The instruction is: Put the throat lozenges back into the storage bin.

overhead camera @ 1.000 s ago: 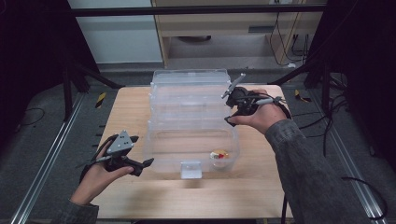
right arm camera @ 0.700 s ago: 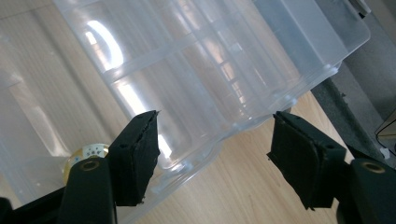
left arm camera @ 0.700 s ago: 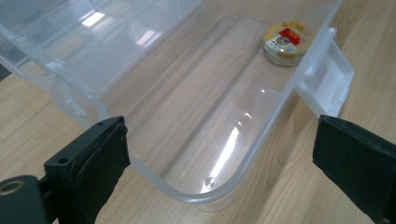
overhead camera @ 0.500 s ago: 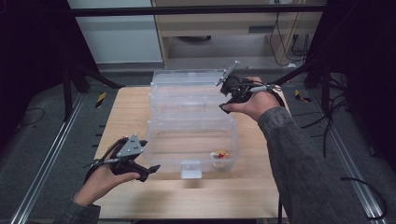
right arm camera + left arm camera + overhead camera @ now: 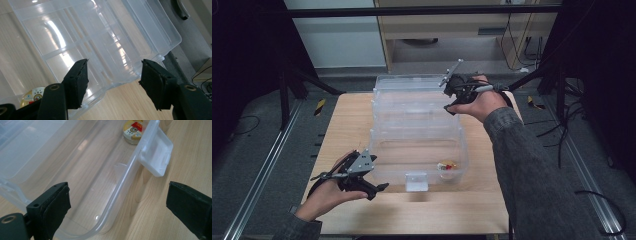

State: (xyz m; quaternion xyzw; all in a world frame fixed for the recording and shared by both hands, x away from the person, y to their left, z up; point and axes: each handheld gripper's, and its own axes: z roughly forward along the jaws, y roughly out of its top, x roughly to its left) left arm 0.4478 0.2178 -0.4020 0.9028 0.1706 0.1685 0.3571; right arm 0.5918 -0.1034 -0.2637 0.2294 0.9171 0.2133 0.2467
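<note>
A clear plastic box (image 5: 387, 150) stands open on the wooden table, with its clear lid (image 5: 412, 95) lying back behind it. A small round yellow and red tin (image 5: 446, 166) lies inside near the front wall, beside the white latch (image 5: 416, 181). My left gripper (image 5: 376, 184) is open at the box's front left corner; its view has the rim (image 5: 125, 180), latch (image 5: 157, 155) and tin (image 5: 133, 128) ahead. My right gripper (image 5: 447, 99) hovers over the lid's far right edge. Its jaws have just been closing and stand open, touching nothing, with the lid (image 5: 82, 32) beyond them.
Bare wood (image 5: 347, 125) lies to the left of the box and along the table's front edge (image 5: 422, 220). Black frame struts (image 5: 307, 80) stand at both back corners. A cabinet (image 5: 452, 30) and loose cables (image 5: 572, 115) lie beyond the table on the floor.
My left gripper slid right to the box's front left corner. My right hand rose and moved back along the lid's right side, and its jaws narrowed.
</note>
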